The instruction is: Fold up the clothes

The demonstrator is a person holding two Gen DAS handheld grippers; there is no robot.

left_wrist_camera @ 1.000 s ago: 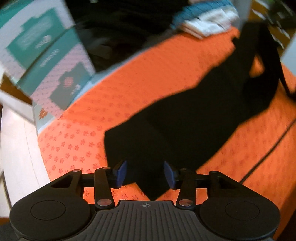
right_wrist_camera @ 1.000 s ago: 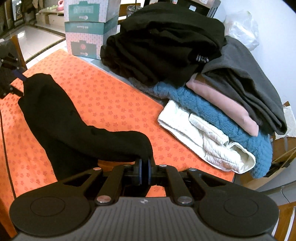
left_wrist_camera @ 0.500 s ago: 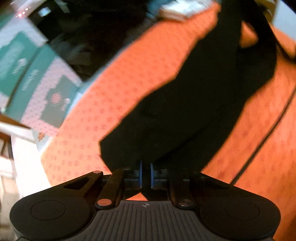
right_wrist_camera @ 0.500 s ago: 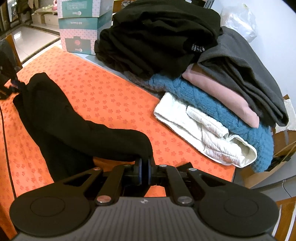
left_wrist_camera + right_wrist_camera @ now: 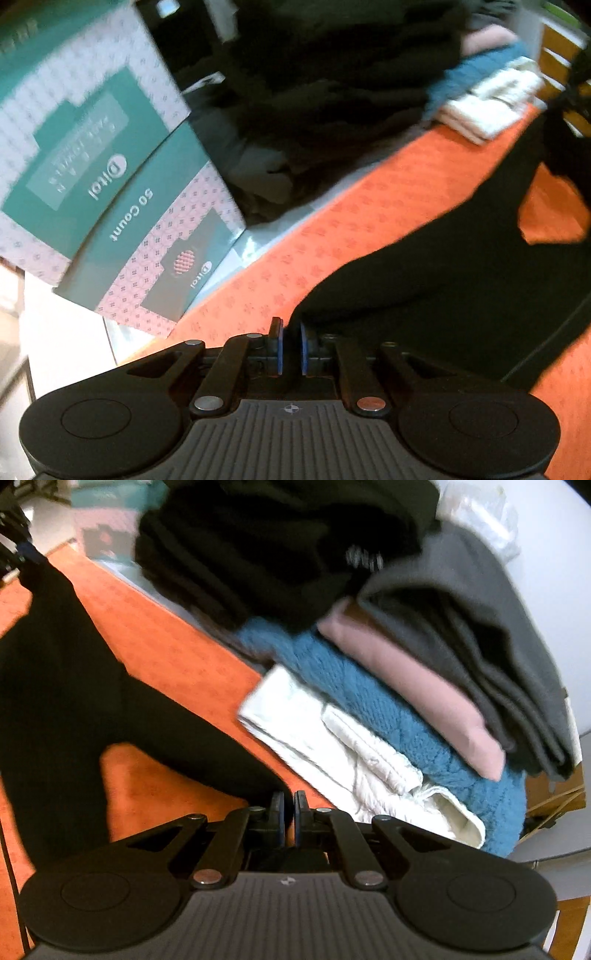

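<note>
- Left hand-held gripper (image 5: 291, 345): jaws just eased apart slightly, black garment (image 5: 461, 280) edge between pads, grip unclear.
- Right hand-held gripper (image 5: 289, 819): clamped on the garment's other end, over orange mat (image 5: 166, 653).

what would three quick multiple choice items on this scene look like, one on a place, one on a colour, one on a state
1. Where do the tissue boxes stand?
A. Beyond the edge of the orange cloth
B. On top of the folded pile
C. Under the black garment

2. What colour is the cloth under the black garment?
A. Green
B. Orange
C. White

3. How does the right gripper stand?
A. Wide open over the pile
B. Shut on the white folded garment
C. Shut on an end of the black garment

Key: 1 A, the left wrist view shows the boxes off the cloth's far edge. 2 B, orange with a small printed pattern. 3 C, its jaws are nearly together with black fabric running into them.
</note>
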